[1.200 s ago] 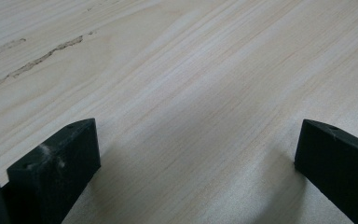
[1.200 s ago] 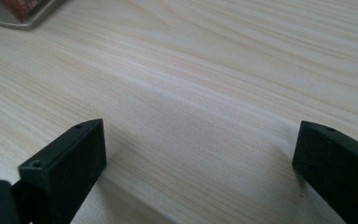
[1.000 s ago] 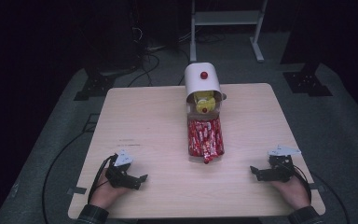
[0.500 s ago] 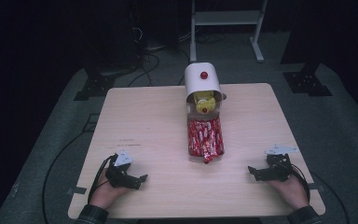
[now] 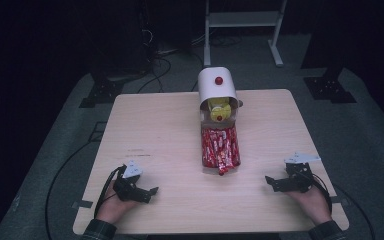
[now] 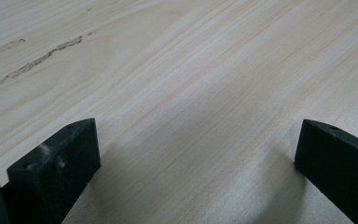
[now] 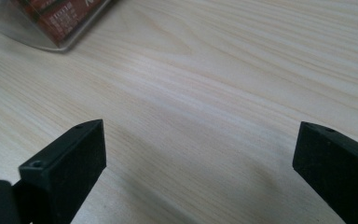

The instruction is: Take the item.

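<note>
A white domed container (image 5: 217, 87) with a red knob lies at the table's far middle, its mouth toward me with a yellow item (image 5: 219, 107) inside. In front of it a clear tray (image 5: 203, 168) holds red snack packets (image 5: 220, 146). My left gripper (image 5: 150, 195) rests open near the front left edge, nothing between its jaws (image 6: 196, 154). My right gripper (image 5: 272, 184) rests open at the front right, pointing toward the tray; its own view (image 7: 198, 154) shows bare wood between the jaws and the tray's corner (image 7: 51, 23) at top left.
The light wooden table (image 5: 155, 130) has scuff marks (image 5: 137, 151) near my left gripper. A metal stand (image 5: 242, 20) and dark equipment bases with cables stand on the grey floor beyond the table.
My right gripper has slid slightly left toward the tray. The left gripper and the container have stayed put.
</note>
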Demonstrator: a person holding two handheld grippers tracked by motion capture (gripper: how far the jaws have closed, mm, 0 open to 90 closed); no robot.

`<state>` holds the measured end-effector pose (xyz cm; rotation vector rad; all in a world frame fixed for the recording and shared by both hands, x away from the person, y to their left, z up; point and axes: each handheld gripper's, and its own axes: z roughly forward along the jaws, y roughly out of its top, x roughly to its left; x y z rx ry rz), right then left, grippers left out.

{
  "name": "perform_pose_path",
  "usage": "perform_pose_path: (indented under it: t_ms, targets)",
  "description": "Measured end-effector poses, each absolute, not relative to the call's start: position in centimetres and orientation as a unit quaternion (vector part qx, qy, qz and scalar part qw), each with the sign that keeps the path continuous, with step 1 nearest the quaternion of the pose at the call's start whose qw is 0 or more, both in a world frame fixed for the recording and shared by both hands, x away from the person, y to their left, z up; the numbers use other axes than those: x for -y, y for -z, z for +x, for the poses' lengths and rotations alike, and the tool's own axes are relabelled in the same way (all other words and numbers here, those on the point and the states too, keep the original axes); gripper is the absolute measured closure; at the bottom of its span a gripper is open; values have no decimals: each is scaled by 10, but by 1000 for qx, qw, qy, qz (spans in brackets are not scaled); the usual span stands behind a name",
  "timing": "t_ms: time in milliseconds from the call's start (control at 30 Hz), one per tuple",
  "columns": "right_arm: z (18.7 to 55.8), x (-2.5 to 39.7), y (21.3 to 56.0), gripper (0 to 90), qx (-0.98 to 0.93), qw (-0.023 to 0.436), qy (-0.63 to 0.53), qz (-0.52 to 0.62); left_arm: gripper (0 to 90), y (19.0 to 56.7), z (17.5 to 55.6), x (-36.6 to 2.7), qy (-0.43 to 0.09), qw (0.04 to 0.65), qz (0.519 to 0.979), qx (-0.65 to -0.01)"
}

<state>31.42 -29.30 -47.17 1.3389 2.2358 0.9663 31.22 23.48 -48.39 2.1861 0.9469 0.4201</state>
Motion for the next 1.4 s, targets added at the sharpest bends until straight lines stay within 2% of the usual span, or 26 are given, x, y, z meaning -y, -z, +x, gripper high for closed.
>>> perform_pose_path:
  t_ms: [1400]
  targets:
    - [334, 284, 444, 41, -786, 183, -371, 460, 0, 484, 312, -235, -163, 353, 846, -366]
